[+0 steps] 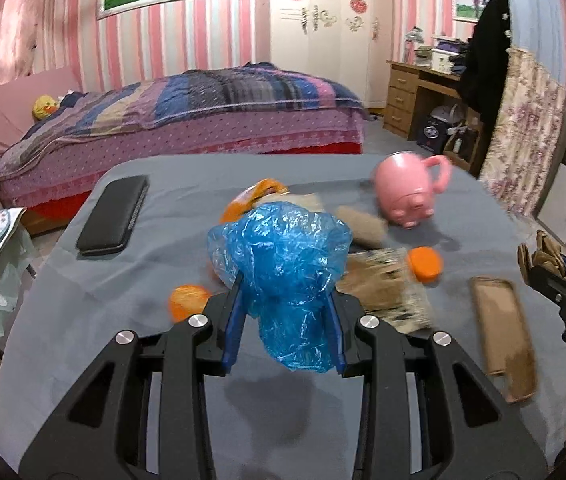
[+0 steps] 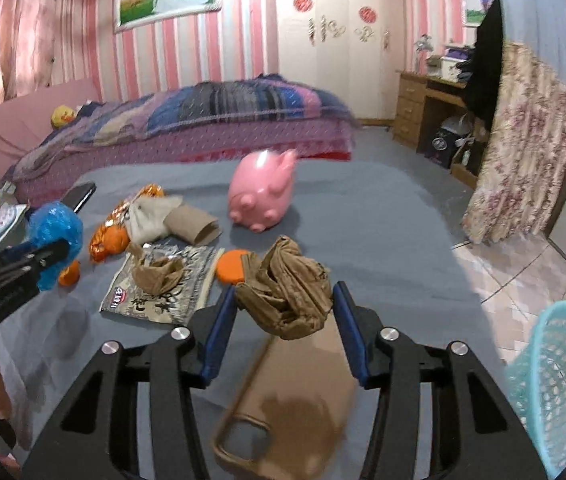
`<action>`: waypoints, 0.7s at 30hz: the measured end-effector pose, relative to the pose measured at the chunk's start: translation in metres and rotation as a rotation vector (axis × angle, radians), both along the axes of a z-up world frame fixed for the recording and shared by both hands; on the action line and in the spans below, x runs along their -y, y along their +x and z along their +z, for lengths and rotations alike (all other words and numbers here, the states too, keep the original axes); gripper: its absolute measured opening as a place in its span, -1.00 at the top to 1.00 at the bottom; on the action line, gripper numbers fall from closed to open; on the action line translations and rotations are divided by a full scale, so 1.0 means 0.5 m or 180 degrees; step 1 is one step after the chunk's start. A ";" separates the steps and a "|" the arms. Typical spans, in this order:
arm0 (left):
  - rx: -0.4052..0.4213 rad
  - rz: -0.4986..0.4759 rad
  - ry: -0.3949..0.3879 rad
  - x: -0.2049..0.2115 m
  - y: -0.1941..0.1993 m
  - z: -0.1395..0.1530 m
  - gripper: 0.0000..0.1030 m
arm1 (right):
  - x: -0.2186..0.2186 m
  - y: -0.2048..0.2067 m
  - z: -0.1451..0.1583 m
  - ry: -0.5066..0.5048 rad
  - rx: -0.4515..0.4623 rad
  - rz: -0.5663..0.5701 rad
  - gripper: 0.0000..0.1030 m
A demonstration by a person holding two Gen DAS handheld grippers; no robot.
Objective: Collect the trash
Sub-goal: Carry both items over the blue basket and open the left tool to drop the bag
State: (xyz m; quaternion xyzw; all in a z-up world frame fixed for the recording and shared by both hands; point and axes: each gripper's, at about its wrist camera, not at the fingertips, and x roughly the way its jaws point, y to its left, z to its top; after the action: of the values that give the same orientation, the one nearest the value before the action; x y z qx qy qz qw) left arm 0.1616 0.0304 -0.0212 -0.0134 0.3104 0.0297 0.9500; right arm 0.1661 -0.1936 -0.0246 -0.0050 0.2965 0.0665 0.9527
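Observation:
My left gripper [image 1: 285, 300] is shut on a crumpled blue plastic bag [image 1: 283, 264] and holds it above the grey table [image 1: 123, 280]. It also shows in the right wrist view [image 2: 57, 232]. My right gripper [image 2: 285, 308] is shut on a crumpled brown wrapper [image 2: 287, 296], held above a brown phone case [image 2: 295, 400]. On the table lie a printed snack packet [image 2: 163, 284] with a brown scrap [image 2: 159, 272] on it, a cardboard tube [image 2: 193, 226], orange lids [image 2: 231, 266], an orange foil wrapper [image 2: 123, 216] and a grey tissue [image 2: 149, 216].
A pink pig mug [image 2: 263, 192] lies on its side at the table's far middle. A black case [image 1: 115, 216] lies at the far left. A light blue mesh basket [image 2: 559, 392] stands on the floor to the right. A bed [image 1: 183, 120] is behind the table.

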 end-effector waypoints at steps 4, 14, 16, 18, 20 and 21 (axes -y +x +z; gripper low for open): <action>0.0143 -0.0227 -0.0019 0.078 -0.019 0.039 0.35 | 0.076 -0.037 0.030 0.0054 0.0115 -0.0184 0.05; 0.0351 -0.0850 -0.0117 0.302 -0.049 0.125 0.35 | 0.280 -0.121 0.069 0.0049 0.0294 -0.0669 0.05; 0.0354 -0.0958 -0.0196 0.343 -0.049 0.138 0.35 | 0.309 -0.132 0.067 0.0052 0.0310 -0.0736 0.05; 0.0390 -0.1075 -0.0214 0.389 -0.051 0.148 0.35 | 0.329 -0.141 0.067 -0.0001 0.0306 -0.0794 0.05; 0.0438 -0.1178 -0.0184 0.424 -0.059 0.147 0.35 | 0.359 -0.148 0.064 0.0000 0.0305 -0.0875 0.05; 0.0456 -0.1225 -0.0176 0.439 -0.064 0.144 0.35 | 0.369 -0.151 0.066 0.0002 0.0306 -0.0908 0.05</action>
State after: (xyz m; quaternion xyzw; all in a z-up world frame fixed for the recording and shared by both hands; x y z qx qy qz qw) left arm 0.1295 -0.1891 0.0505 0.0180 0.2396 -0.1618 0.9571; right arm 0.0909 -0.3780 0.0082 0.0343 0.2483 -0.0697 0.9656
